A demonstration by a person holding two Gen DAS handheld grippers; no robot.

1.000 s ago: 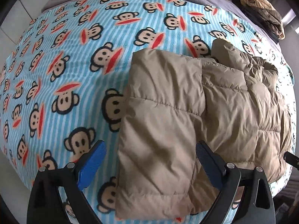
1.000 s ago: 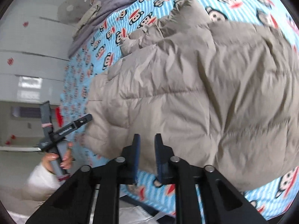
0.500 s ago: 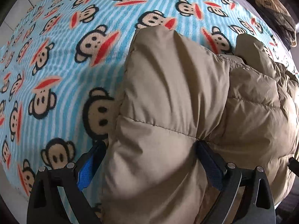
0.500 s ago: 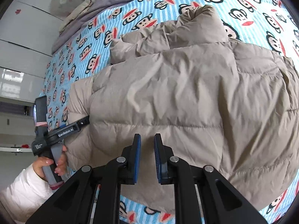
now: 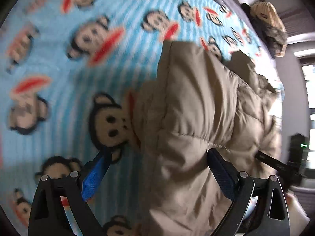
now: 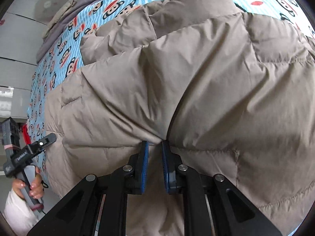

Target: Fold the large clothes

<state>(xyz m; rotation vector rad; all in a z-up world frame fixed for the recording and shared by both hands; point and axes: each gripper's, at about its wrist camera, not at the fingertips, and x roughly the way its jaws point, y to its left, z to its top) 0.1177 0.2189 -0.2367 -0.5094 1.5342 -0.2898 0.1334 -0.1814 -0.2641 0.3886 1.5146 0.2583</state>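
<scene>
A beige puffer jacket point(image 5: 196, 102) lies on a bed with a blue monkey-print blanket point(image 5: 59, 68). In the left wrist view my left gripper point(image 5: 155, 157) is wide open, its blue pads on either side of the jacket's near edge, which bulges between them. In the right wrist view the jacket point(image 6: 196, 68) fills the frame. My right gripper point(image 6: 153, 147) is shut on a pinched fold of the jacket's near edge. The left gripper also shows at the far left there point(image 6: 42, 142), held in a hand.
A pile of dark and tan clothes point(image 5: 269, 25) lies at the bed's far right corner. A grey sheet point(image 6: 65, 25) runs along the far side of the blanket point(image 6: 57, 59). White cabinets stand beyond the bed on the left.
My right gripper has moved in and shut on the jacket's edge, puckering it. My left gripper has pushed further onto the jacket edge and tilted; it stays open.
</scene>
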